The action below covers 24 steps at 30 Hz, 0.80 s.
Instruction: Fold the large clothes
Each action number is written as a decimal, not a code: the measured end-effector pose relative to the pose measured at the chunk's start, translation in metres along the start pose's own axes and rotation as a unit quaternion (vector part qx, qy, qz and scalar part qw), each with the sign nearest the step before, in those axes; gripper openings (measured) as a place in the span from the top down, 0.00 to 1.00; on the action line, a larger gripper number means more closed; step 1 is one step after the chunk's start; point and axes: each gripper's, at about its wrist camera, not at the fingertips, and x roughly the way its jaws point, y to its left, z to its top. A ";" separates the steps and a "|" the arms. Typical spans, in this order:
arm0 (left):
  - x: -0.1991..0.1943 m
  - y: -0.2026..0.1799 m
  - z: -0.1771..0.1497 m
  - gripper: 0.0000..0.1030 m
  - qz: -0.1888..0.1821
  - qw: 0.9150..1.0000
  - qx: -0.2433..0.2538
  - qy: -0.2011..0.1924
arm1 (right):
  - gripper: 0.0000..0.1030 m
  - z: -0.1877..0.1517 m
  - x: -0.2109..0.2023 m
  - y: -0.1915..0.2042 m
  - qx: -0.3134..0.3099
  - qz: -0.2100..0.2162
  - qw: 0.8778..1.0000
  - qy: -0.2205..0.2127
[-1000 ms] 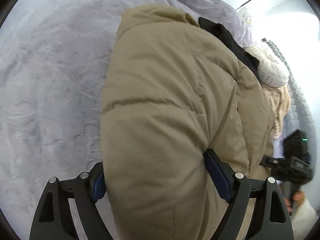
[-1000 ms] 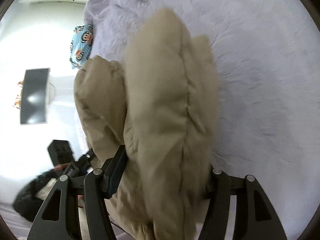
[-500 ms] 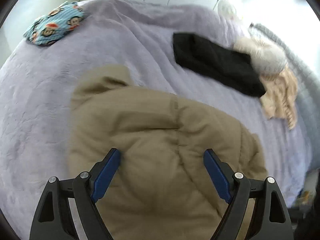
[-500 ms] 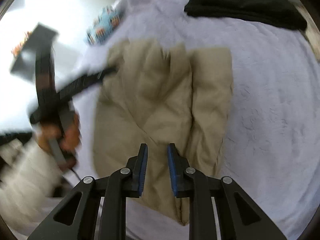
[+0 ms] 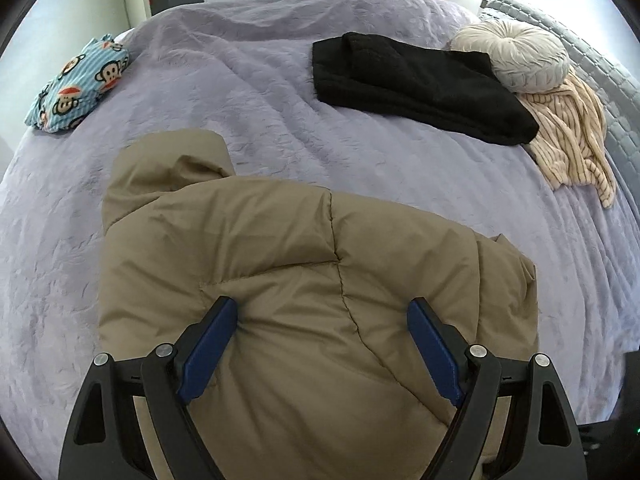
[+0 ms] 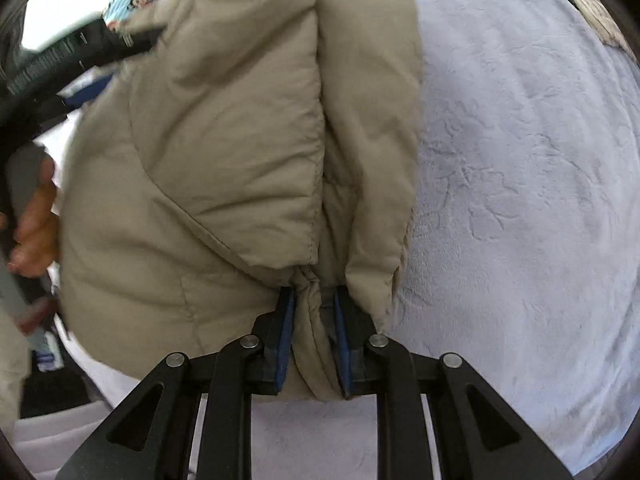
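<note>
**q:** two grippers on one coat, right? where's everything sitting?

**a:** yep. the tan puffer jacket (image 5: 280, 280) is lying bunched up on the near part of the lavender bedspread (image 5: 248, 92), collar end poking toward the far left. in the left wrist view the left gripper (image 5: 322, 314) hangs right over the near edge of it with its blue pads (image 5: 206, 354) spread wide. can't say for sure if the tips brush the fabric, but nothing is pinched between them, so it's open and empty.

**q:** and the other one?

**a:** right gripper (image 6: 314, 300) has its jaws squeezed in tight on a gathered fold of the jacket's edge, fabric crammed between the blue pads. so that one's got a real grip. in that view the jacket fills the left half and bare bedspread is off to the right. it's a bit motion blurred.

**q:** anything else on the bed?

**a:** few things, all well apart from the jacket. a black garment (image 5: 416, 80) at the far right, with a round cream cushion (image 5: 520, 56) touching its right end and a striped beige top (image 5: 568, 136) draped just near of the cushion. far left there's a blue monkey-print bundle (image 5: 76, 84). in the right wrist view you can also see the person's left hand (image 6: 34, 224) at the left edge, wrapped around the other gripper's handle.
</note>
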 end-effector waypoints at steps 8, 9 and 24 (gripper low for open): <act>0.001 0.004 -0.001 0.15 0.000 1.000 -0.002 -0.003 | 0.29 0.060 -0.051 -0.021 0.076 0.087 0.988 -0.103; 0.000 0.005 -0.001 0.15 0.000 1.000 -0.002 -0.003 | 0.29 0.069 -0.048 -0.023 0.086 0.081 0.988 -0.101; 0.003 -0.006 -0.006 0.15 0.020 0.999 0.033 0.005 | 0.87 0.125 0.050 -0.017 0.138 0.023 0.989 -0.036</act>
